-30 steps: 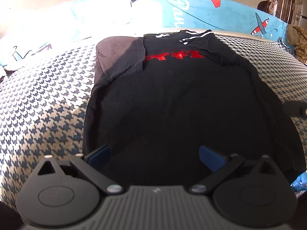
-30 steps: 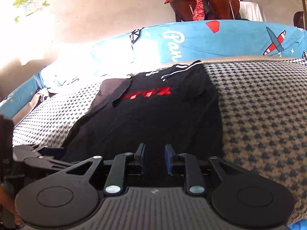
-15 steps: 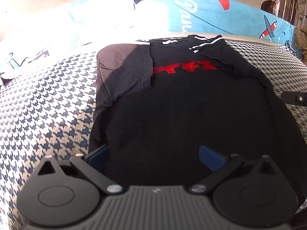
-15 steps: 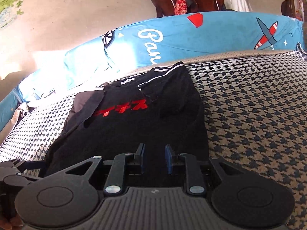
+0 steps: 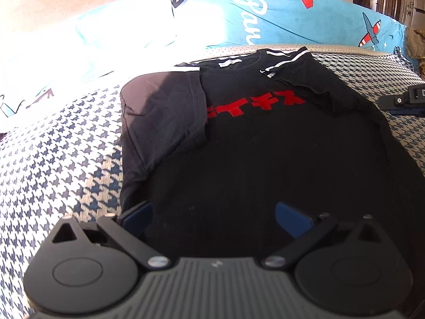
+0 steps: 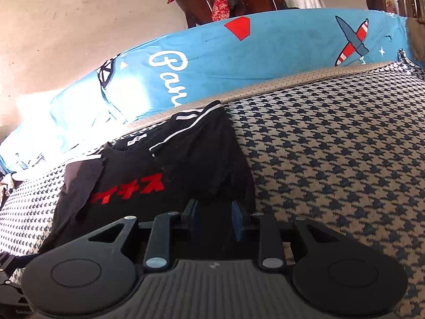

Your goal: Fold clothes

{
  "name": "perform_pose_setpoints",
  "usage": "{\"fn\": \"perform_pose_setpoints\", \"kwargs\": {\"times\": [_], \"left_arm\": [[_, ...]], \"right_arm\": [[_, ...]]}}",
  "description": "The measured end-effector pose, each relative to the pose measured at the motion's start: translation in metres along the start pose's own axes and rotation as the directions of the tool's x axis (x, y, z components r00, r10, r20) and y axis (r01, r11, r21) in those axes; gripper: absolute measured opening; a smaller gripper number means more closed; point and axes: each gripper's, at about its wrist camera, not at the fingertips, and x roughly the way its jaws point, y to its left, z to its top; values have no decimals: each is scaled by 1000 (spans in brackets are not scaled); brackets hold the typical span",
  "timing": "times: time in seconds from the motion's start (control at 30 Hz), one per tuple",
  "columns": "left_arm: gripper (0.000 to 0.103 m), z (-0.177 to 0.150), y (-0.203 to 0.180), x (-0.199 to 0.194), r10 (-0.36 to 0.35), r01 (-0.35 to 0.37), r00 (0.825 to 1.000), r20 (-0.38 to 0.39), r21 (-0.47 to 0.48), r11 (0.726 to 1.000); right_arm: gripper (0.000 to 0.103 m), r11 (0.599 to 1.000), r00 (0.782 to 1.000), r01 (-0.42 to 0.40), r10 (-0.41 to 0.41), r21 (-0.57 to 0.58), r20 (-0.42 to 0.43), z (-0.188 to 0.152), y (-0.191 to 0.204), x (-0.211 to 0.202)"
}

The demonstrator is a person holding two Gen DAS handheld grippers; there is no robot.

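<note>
A black T-shirt (image 5: 252, 143) with red lettering and white-striped shoulders lies flat on the houndstooth cover, both sleeves folded inward. My left gripper (image 5: 213, 216) hovers over the shirt's lower part, its blue-padded fingers (image 5: 136, 216) spread wide with nothing between them. My right gripper (image 6: 216, 219) sits at the same T-shirt's (image 6: 164, 175) right edge, just below the folded right sleeve. Its jaws stand a narrow gap apart, with dark cloth seen beneath them and nothing visibly pinched. The right gripper (image 5: 401, 100) also shows at the right edge of the left wrist view.
The houndstooth cover (image 6: 332, 159) spreads wide to the right of the shirt and to its left (image 5: 61, 154). A blue printed bedsheet (image 6: 265, 61) borders the far side. A wooden chair with red cloth (image 6: 220, 0) stands behind. The left gripper's body (image 6: 8, 279) shows at the lower left.
Both grippers have moved forward over the shirt toward its collar, the right one farther along the right edge. Finger gaps are unchanged. The shirt has not moved.
</note>
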Motion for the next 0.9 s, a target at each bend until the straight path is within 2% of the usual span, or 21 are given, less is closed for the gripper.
{"fn": "perform_pose_setpoints", "kwargs": {"times": [0.13,0.23,0.33,0.43,0.7,0.9], "left_arm": [[103,10,4,8,-1,0,1000,-10,-12,1000],[103,15,10,13,-4,2,1000,-30,-59,998],[103,15,16,16,-45,39,998,-54,-110,993],[103,16,17,14,-49,43,998,-44,-120,992],[103,21,18,12,-41,37,999,-22,-131,991],[103,22,20,12,-52,48,998,-26,-138,989]], "right_arm": [[30,1000,1000,9,-9,17,-10,10,-8,16],[35,999,1000,16,-16,37,-5,17,-15,26],[40,998,1000,19,-19,55,0,23,-22,37],[41,997,1000,24,-24,74,-5,27,-29,48],[45,987,999,-23,28,156,-28,33,-45,69],[47,983,998,-63,66,172,-13,38,-42,77]]}}
